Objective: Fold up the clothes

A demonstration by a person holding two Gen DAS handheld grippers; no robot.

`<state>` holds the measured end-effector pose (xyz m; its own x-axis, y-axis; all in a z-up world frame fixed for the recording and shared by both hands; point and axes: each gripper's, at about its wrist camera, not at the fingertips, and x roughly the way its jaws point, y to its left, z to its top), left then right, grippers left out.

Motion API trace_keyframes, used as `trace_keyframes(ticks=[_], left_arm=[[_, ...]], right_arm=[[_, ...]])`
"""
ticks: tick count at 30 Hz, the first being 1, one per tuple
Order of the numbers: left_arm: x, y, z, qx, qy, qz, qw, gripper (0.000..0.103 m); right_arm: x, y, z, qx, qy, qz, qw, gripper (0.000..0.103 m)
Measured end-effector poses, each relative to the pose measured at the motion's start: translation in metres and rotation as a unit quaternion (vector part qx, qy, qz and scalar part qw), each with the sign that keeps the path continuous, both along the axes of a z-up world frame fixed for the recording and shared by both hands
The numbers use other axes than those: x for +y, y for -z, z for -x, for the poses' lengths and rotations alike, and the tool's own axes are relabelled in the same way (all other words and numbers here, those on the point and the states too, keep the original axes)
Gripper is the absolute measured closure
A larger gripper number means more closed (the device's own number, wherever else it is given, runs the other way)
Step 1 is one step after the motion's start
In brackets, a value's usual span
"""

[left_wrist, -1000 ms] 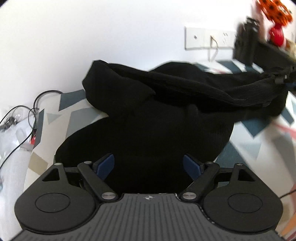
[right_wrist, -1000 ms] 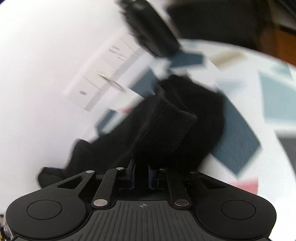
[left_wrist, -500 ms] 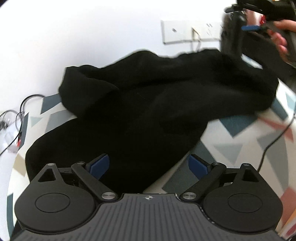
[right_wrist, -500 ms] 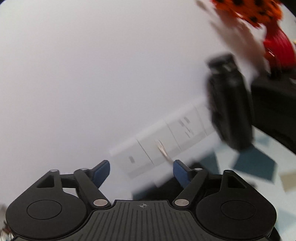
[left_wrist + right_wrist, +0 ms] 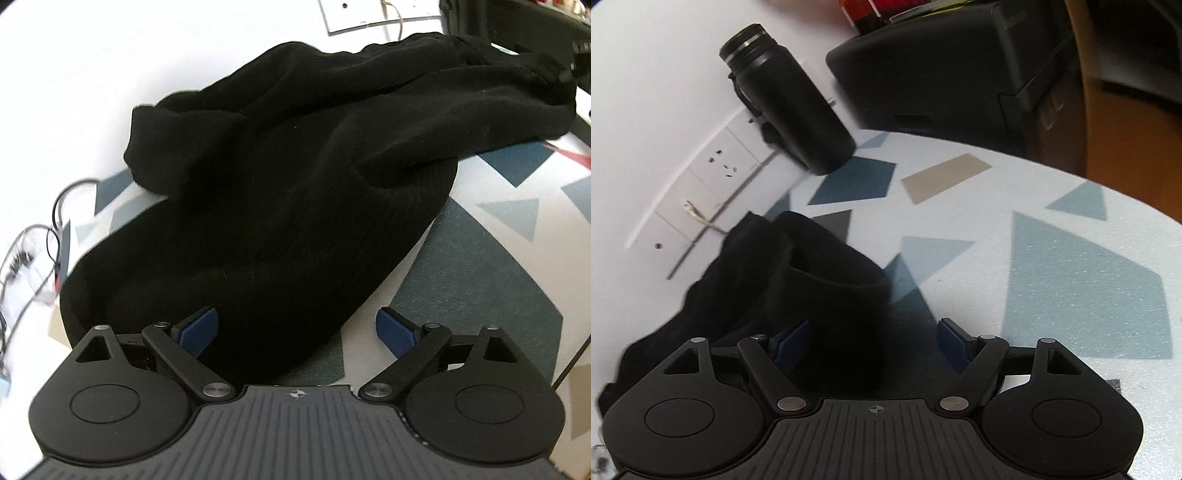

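Observation:
A black knitted garment [image 5: 295,177] lies slumped on the patterned table [image 5: 480,266], stretching from the near left to the far right. My left gripper [image 5: 297,330] hangs open just above its near hem, which lies loose between the blue pads [image 5: 197,328]. The right wrist view shows the garment's other end [image 5: 820,280], a folded cuff-like edge resting on the table. My right gripper [image 5: 873,341] is open over it, and cloth lies by its left pad [image 5: 792,341] without being pinched.
A black bottle [image 5: 790,114] stands by the wall sockets [image 5: 713,166], just beyond the garment's end. A black case [image 5: 942,74] sits behind it. Cables [image 5: 55,221] lie at the table's left edge. Bare patterned tabletop [image 5: 1071,277] spreads to the right.
My right gripper opened and let go of the garment, which sank onto the table. That gripper swung up toward the wall, then back down. My left gripper widened slightly and dropped closer to the hem.

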<state>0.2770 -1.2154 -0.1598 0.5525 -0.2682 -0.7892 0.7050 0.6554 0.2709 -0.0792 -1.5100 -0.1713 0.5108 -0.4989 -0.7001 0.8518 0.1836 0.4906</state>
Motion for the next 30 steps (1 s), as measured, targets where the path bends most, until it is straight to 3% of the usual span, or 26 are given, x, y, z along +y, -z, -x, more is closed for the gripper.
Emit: trace_keyframes(ticks=[3, 9, 12, 13, 14, 15, 18, 22, 25, 30], left_arm=[[0.004, 0.000, 0.002, -0.004, 0.000, -0.002, 1.0000, 0.006], [0.022, 0.002, -0.002, -0.013, -0.013, 0.007, 0.9998, 0.000], [0.031, 0.001, -0.009, -0.019, -0.025, 0.009, 0.9995, 0.002], [0.035, 0.000, -0.011, -0.024, -0.028, 0.008, 0.9993, 0.009], [0.039, -0.001, -0.014, -0.022, -0.027, 0.013, 0.9993, 0.026], [0.043, -0.004, -0.019, -0.013, -0.026, 0.018, 0.9994, 0.057], [0.058, -0.019, -0.032, -0.013, -0.037, 0.044, 0.9983, 0.094], [0.090, -0.065, -0.048, -0.044, -0.081, 0.110, 0.9897, 0.096], [0.106, -0.091, -0.049, -0.031, -0.068, 0.134, 0.9881, 0.096], [0.096, -0.087, -0.021, 0.039, 0.036, 0.083, 0.9952, 0.097]], right_arm=[[0.003, 0.010, -0.006, -0.010, -0.006, -0.026, 1.000, 0.030], [-0.004, 0.013, -0.042, 0.006, -0.016, 0.011, 1.000, 0.024], [-0.012, 0.004, -0.055, 0.016, -0.016, -0.001, 1.000, 0.046], [-0.014, -0.005, -0.052, -0.005, -0.018, -0.001, 1.000, 0.069], [-0.016, -0.014, -0.050, -0.027, -0.019, -0.001, 0.999, 0.071], [-0.018, -0.023, -0.048, -0.049, -0.021, -0.001, 0.999, 0.072], [-0.013, -0.072, -0.041, -0.118, -0.036, 0.034, 0.992, 0.075], [0.002, -0.129, -0.029, -0.182, -0.041, 0.072, 0.980, 0.076], [0.013, -0.153, -0.010, -0.198, -0.035, 0.093, 0.975, 0.077], [0.022, -0.131, 0.041, -0.163, 0.022, 0.059, 0.985, 0.076]])
